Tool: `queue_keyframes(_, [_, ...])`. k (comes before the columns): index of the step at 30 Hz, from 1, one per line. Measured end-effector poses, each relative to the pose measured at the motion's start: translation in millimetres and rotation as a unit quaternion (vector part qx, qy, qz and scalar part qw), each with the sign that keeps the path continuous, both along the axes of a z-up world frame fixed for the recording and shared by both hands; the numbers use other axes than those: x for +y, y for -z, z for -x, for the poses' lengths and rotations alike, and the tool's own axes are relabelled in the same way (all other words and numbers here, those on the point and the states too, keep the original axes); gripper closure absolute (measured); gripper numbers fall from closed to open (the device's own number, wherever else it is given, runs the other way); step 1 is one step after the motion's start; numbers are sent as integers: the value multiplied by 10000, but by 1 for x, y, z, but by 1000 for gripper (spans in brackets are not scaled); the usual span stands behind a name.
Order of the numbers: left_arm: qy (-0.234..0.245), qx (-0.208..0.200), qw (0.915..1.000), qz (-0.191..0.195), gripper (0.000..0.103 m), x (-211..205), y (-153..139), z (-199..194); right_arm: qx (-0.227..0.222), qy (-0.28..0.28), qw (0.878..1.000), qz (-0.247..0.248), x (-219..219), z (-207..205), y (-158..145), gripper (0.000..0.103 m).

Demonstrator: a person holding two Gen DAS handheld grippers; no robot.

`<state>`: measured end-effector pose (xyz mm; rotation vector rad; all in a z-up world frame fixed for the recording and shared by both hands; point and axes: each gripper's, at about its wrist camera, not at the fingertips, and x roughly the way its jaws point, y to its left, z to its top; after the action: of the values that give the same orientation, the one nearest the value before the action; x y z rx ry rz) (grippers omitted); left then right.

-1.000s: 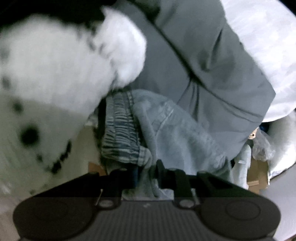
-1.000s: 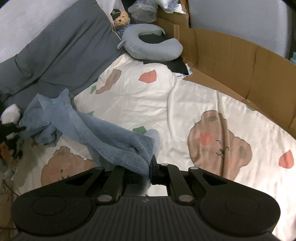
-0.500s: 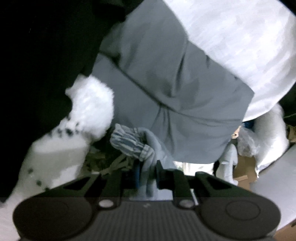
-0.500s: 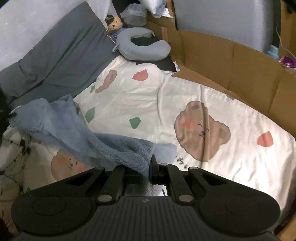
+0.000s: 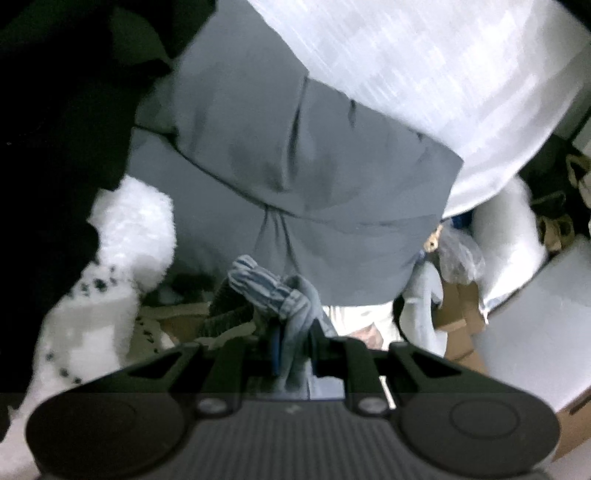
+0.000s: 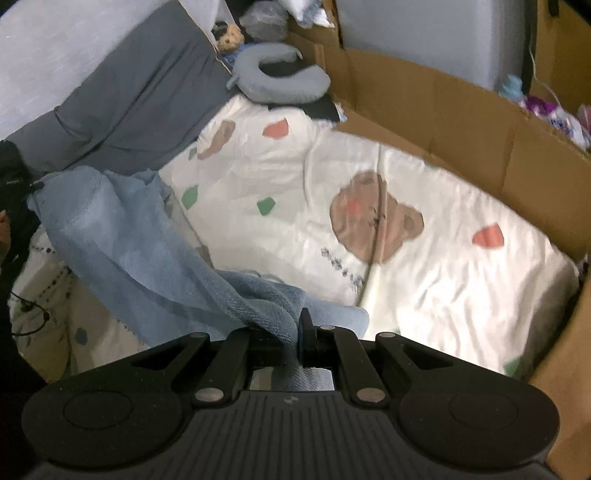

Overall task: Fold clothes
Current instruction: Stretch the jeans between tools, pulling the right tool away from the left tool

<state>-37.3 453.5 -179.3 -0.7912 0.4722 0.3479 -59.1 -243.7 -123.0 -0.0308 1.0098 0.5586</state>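
While clamped on a bunched, gathered edge of the blue garment [image 5: 295,314], the left gripper [image 5: 295,350] hangs before a grey pillow [image 5: 295,166]. Rightward, the right gripper [image 6: 295,339] pinches another edge; the cloth [image 6: 129,240] spans above the bear-print quilt [image 6: 406,240], cardboard wall [image 6: 480,122] bordering open bedding.

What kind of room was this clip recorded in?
Most likely a bedroom, with the work done on a bed. A bear-print quilt covers the surface, a grey pillow lies along one side, and a neck pillow and small teddy bear sit at the far end. Cardboard panels wall one edge.
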Motion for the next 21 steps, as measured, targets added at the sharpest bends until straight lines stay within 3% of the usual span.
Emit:
queue_keyframes(11, [221,288,9993,-50,88,-15,39,-52,552,315,9973,363,-7,-52,85,98])
queue_keyframes(17, [291,435,9986,-63,87,-20,54,-77,610,607,9925,871,-23,-91,125,91])
queue_keyframes(18, [311,449,9985,-61,87,-21,56,-81,600,672,9911,981,-27,-96,130,86])
queue_keyframes(20, [355,449,9983,-75,87,-25,58,-86,603,775,9900,1011,-35,-100,132,68])
queue_keyframes(21, [370,451,9983,-88,87,-26,58,-89,603,815,9898,1002,-38,-100,132,66])
